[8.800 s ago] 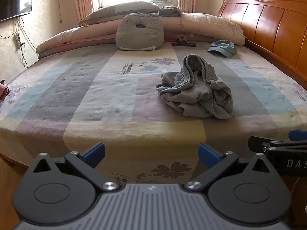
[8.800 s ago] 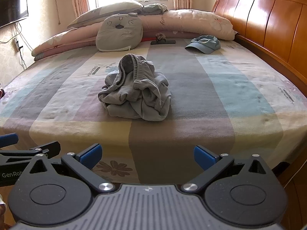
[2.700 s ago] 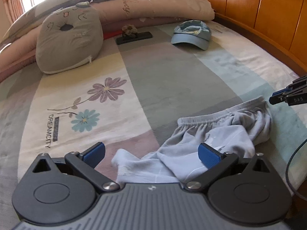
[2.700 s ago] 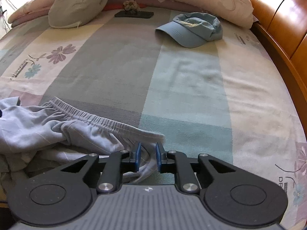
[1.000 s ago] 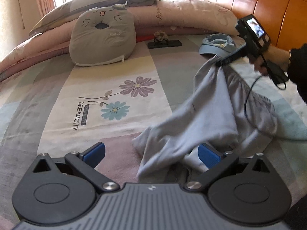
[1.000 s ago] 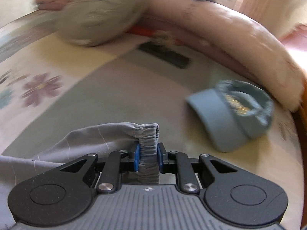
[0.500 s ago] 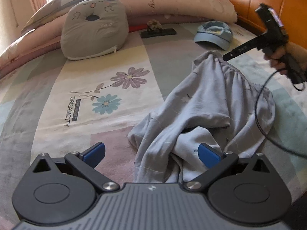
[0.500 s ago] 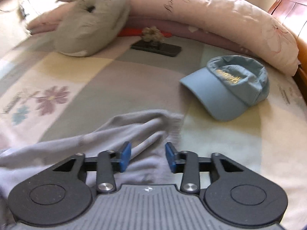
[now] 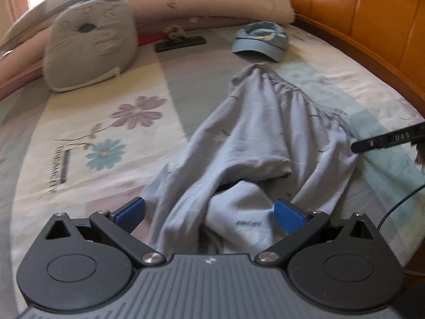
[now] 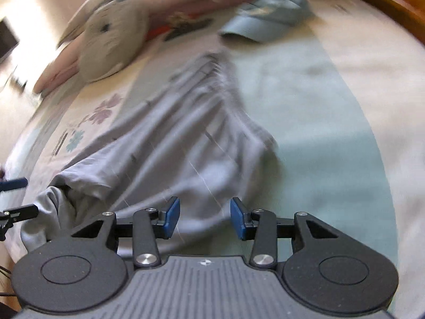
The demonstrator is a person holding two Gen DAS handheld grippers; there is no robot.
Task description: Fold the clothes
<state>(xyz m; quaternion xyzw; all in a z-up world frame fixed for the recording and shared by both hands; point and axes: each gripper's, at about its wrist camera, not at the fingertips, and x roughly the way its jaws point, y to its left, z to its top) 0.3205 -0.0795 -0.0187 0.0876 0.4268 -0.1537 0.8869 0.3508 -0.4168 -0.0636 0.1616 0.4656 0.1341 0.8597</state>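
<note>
Your left tongs (image 9: 209,212) stand wide apart, released, with the near folds of the grey shorts (image 9: 265,133) lying between the blue pads (image 9: 130,211) but not pinched by them. Your right tongs (image 10: 204,218) are parted about halfway and have just been opening; the shorts' cloth lies under the gap and the pads do not press on it, so nothing is held there. In the left wrist view, a dark finger of those right tongs reaches in at the shorts' right edge.

The shorts lie spread and rumpled on the bed (image 9: 372,85). Their gathered elastic waistband (image 9: 287,85) is at the far end and their leg openings at the near end, close to your left tongs. One leg is folded over the other and leaves a dark hollow.

Beyond the waistband rests a light blue cap (image 9: 261,41), near the shorts but apart from them. Left of the cap, and farther from the shorts, is a grey cushion with a stitched face (image 9: 90,45). It leans on long pink pillows (image 9: 225,2). Right of the shorts runs the wooden headboard (image 9: 372,13). The right wrist view is blurred.
</note>
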